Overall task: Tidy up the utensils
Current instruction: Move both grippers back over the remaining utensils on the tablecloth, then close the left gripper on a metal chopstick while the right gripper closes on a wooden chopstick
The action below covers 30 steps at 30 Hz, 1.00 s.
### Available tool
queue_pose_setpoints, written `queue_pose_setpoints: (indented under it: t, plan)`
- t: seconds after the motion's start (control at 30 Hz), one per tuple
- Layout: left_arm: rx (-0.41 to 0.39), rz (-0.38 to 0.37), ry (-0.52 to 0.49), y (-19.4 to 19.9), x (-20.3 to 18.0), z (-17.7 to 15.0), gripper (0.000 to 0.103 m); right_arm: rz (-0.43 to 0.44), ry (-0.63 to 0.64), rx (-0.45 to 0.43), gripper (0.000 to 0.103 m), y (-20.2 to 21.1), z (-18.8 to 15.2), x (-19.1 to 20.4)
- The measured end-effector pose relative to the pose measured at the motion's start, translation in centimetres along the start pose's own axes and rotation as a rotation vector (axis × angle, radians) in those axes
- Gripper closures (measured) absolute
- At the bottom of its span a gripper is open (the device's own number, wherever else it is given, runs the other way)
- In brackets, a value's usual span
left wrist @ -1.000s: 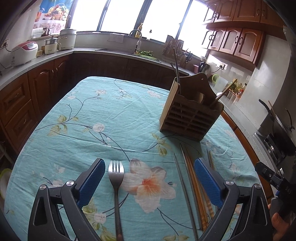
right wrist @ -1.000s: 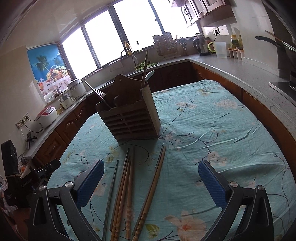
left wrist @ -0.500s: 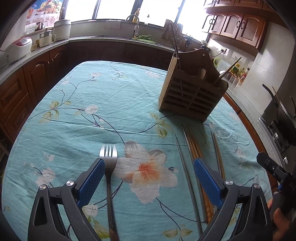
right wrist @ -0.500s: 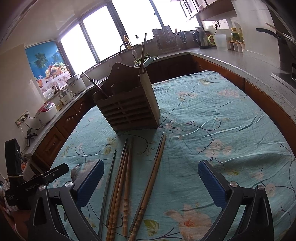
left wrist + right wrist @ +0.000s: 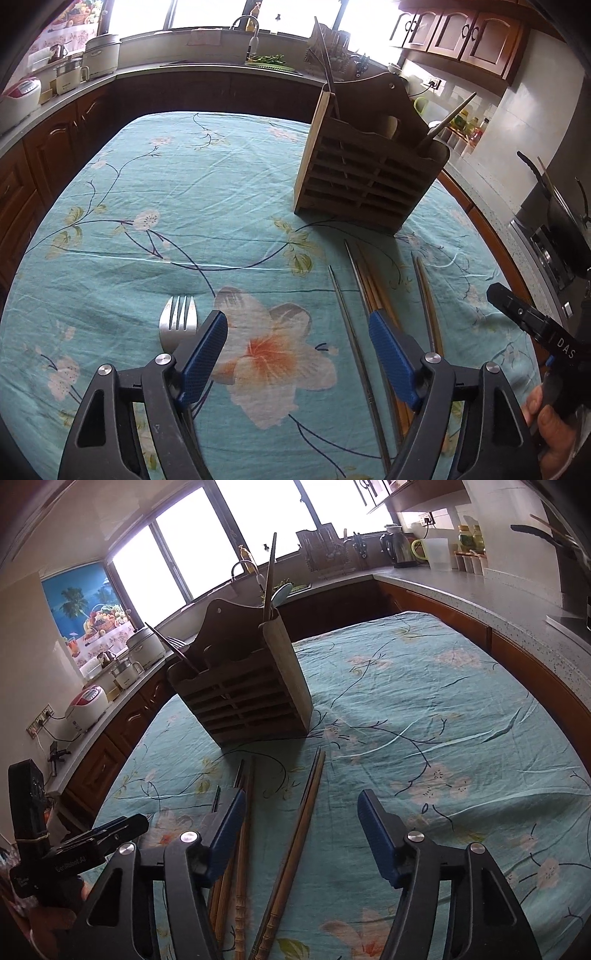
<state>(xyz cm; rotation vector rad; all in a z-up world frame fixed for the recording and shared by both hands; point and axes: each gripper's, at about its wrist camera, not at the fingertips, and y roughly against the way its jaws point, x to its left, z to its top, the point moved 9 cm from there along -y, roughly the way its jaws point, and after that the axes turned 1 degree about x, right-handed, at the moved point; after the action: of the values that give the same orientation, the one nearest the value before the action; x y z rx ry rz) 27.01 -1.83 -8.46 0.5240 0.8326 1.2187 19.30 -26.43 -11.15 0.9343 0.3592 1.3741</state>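
Both tongs have just been closing but are apart, holding nothing. The right tongs (image 5: 301, 830) sit over two chopsticks (image 5: 295, 834) near the wooden holder (image 5: 243, 694). The left tongs (image 5: 295, 350) could miss the fork (image 5: 177, 321), which lies outside them.

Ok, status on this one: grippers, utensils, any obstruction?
Left gripper open, just closing, nothing between pads. Right gripper open, closing around chopstick pair. Fork beside left pad. Holder path clear.

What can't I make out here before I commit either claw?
- Fork handle: left wrist view, hidden under the left claw.
- Chopsticks' near ends: right wrist view, cut off by the bottom edge.
- Holder compartments' contents: both views, walls hide them.
- Left chopstick bundle: right claw finger covers part.
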Motion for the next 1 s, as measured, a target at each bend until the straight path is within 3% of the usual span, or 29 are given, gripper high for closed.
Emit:
queue_pose_setpoints:
  t: [0.3,0.6,0.9,1.0]
  plan:
    - [0.034,-0.022,-0.029,-2.8,-1.4,1.5,0.047,0.036,0.011,0.045,0.074,-2.6,1.1,1.0]
    - [0.104,-0.009,-0.066,-6.0,-2.5,1.5,0.063,0.021,0.043,0.105,0.081,-6.1,1.6,1.3]
    - [0.142,-0.008,-0.079,-8.5,-3.0,1.6,0.068,-0.023,0.062,0.175,0.083,-9.6,1.2,0.6]
    - [0.166,-0.015,-0.086,-9.5,-3.2,1.4,0.075,-0.049,0.062,0.199,0.085,-10.5,0.9,0.1]
